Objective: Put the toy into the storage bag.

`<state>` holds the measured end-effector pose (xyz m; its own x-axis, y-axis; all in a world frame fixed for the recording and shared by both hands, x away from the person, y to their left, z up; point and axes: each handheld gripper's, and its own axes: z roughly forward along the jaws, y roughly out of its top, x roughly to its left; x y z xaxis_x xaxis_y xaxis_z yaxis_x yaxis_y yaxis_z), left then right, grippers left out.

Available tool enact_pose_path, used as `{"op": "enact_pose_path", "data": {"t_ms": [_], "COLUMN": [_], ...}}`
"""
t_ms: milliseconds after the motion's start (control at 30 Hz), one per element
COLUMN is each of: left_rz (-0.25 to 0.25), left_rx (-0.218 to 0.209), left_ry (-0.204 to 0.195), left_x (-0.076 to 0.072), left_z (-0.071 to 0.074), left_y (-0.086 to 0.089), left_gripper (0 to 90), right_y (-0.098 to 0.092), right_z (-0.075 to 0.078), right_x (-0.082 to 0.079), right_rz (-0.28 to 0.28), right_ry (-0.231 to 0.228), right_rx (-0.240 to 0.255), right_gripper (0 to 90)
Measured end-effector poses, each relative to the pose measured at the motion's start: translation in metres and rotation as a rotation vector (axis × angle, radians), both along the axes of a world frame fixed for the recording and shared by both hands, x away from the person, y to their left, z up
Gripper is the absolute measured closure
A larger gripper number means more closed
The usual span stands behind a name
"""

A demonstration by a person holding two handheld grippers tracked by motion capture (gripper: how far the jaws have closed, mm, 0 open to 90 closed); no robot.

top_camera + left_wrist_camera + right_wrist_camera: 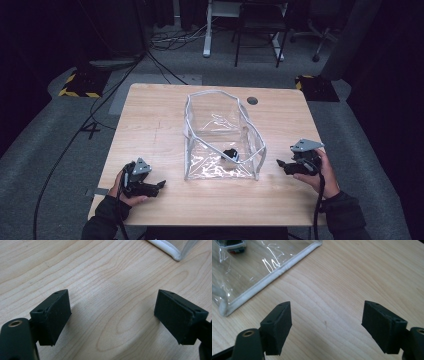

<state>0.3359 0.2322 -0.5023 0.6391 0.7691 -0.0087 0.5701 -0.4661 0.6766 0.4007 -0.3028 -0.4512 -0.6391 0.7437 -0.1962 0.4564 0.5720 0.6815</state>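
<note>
Looking down from the high view, we see a clear pouch [222, 137] standing open at the table's [150, 120] centre, a small dark object [230, 154] inside it; the left gripper [159, 185] sits lower left, the right gripper [281, 163] at right — both apart from the pouch. In the left gripper view, jaws spread over bare wood, pouch corner [172, 250] upper right. In the right gripper view, jaws spread, nothing between; pouch upper left.

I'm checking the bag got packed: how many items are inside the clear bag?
1. A small dark item lies on the floor of the clear bag, near its front right corner; the right gripper view shows its edge. Glare on the plastic could hide something smaller.
</note>
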Motion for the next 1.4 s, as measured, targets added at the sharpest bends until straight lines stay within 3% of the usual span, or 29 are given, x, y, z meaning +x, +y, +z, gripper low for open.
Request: {"op": "enact_pose_path", "data": {"t_ms": [600, 1067, 1333, 1400], "left_rz": [0.000, 0.000, 0.000, 0.000], "left_rx": [0.000, 0.000, 0.000, 0.000], "left_ry": [0.000, 0.000, 0.000, 0.000], "left_x": [0.000, 0.000, 0.000, 0.000], "left_z": [0.000, 0.000, 0.000, 0.000], "left_y": [0.000, 0.000, 0.000, 0.000], "left_gripper": [14.0, 14.0, 14.0, 14.0], "right_y": [-0.028, -0.058, -0.076, -0.081], "right_z": [-0.029, -0.041, -0.046, -0.049], "right_x": [-0.024, -0.040, -0.045, -0.046], "right_rz": [-0.036, -0.059, -0.088, -0.091], "right_ry": [0.061, 0.073, 0.094, 0.077], "right_rx": [0.051, 0.071, 0.148, 0.175], "right_gripper": [23.6, 23.2, 21.7, 21.1]}}
